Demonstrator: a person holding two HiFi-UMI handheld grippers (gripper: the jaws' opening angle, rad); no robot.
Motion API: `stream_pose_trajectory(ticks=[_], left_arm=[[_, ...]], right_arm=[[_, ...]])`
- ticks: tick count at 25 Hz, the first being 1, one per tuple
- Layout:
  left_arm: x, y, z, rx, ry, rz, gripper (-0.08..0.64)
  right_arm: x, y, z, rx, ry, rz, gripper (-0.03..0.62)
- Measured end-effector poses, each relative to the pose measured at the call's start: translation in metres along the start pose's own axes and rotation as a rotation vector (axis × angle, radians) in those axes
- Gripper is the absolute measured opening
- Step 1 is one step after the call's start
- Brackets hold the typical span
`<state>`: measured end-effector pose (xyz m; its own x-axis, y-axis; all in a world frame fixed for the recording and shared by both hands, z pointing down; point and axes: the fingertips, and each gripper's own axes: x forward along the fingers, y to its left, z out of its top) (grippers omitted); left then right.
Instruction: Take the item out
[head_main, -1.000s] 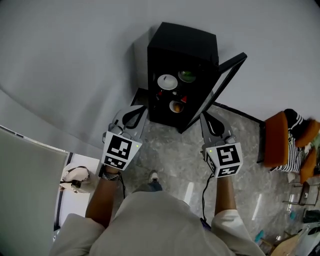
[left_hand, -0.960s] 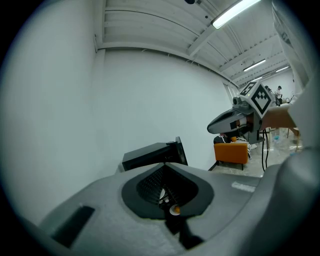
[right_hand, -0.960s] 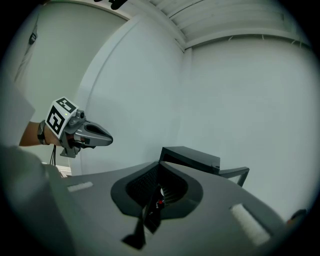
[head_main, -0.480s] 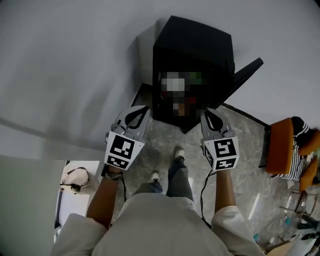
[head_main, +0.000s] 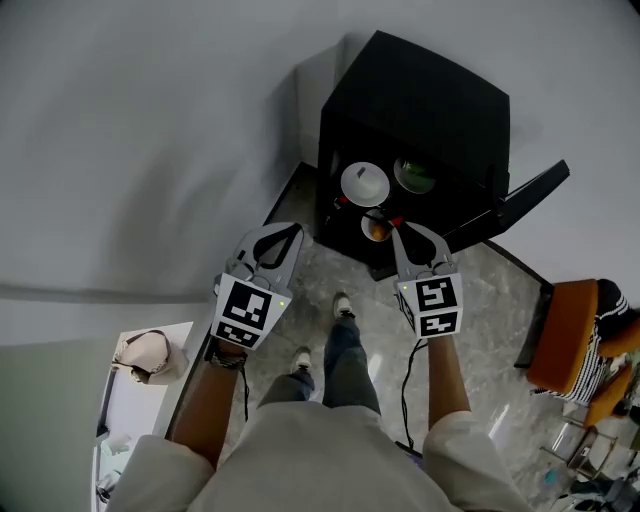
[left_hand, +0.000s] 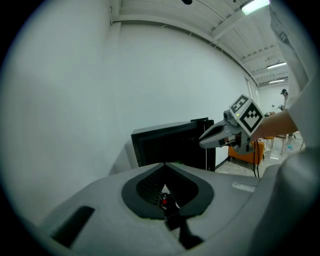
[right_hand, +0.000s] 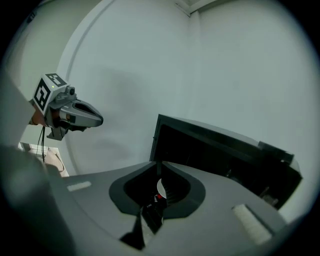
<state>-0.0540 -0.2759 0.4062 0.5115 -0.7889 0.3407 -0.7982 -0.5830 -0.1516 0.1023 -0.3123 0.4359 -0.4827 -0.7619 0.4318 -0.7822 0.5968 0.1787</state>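
Since a second ago the person has stepped forward, one shoe (head_main: 341, 304) now leading, and both tools have drawn closer to the black cabinet (head_main: 420, 110) standing against the pale wall. Its door (head_main: 515, 203) hangs open to the right. Inside, still on the shelves, sit a white bowl (head_main: 364, 183) and a green bowl (head_main: 413, 175) side by side, with an orange bowl (head_main: 378, 228) lower down at the front, and small red things beside it that are too small to tell. The right gripper (head_main: 402, 231) points at the opening, its tip just beside the orange bowl; its jaws are beginning to part, with nothing between them. The left gripper (head_main: 290, 230) is held level with it, out to the left of the cabinet and pointing past its corner, with its jaws together and empty. An orange chair (head_main: 563, 335) stands well off to the right on the grey stone floor (head_main: 480, 330).
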Motion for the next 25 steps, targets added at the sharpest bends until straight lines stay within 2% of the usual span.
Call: stream_pose_trajectory(ticks=[11, 25], left_arm=[[0.051, 0.023, -0.049, -0.116, 0.096, 0.066, 0.005], [0.072, 0.021, -0.127, -0.213, 0.241, 0.083, 0.005]], right_arm=[[0.113, -0.029, -0.059, -0.036, 0.121, 0.082, 0.055], [0.218, -0.018, -0.152, -0.075, 0.294, 0.176, 0.122]])
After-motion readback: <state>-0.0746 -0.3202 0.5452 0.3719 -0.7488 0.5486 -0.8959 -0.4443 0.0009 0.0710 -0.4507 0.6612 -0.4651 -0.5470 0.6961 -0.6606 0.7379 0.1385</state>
